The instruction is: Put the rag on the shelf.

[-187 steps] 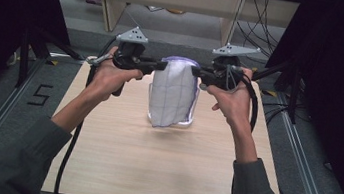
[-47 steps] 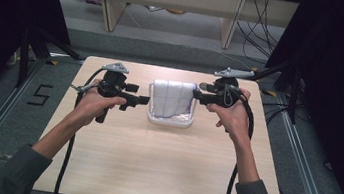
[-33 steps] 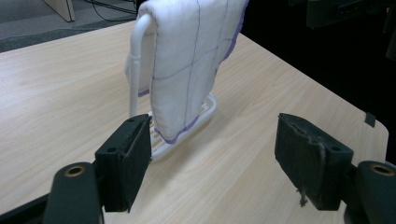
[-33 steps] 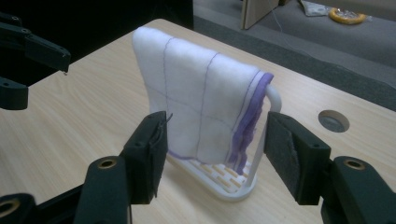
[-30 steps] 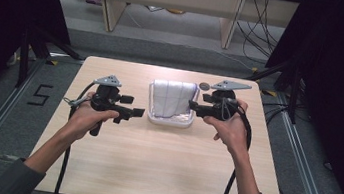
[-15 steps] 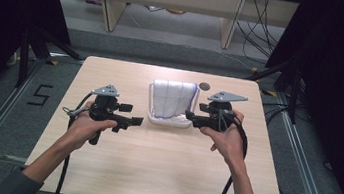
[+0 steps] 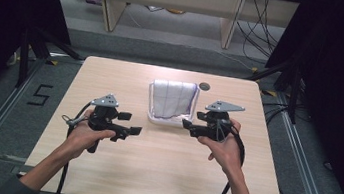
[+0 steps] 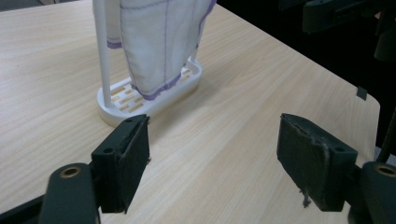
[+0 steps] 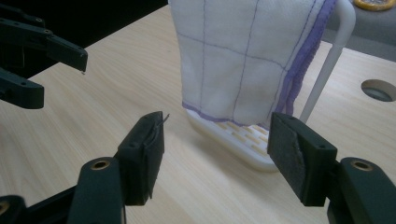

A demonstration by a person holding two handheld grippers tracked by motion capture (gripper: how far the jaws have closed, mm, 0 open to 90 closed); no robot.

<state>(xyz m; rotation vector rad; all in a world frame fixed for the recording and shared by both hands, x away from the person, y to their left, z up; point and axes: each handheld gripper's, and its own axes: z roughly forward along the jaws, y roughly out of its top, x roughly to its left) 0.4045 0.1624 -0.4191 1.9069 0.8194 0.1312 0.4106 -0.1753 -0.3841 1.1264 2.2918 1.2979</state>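
Your left gripper (image 7: pixel 134 131) is open with nothing between its jaws, and it sits over the table (image 7: pixel 159 176), left of the rack (image 7: pixel 169 121) and a little nearer to you. Your right gripper (image 7: pixel 187 126) is also open and empty; its jaws have just been opening. It is just beside the right end of the rack. The cloth (image 7: pixel 174 99) hangs over the rack, near the far edge of the table, between your two grippers and touching neither.
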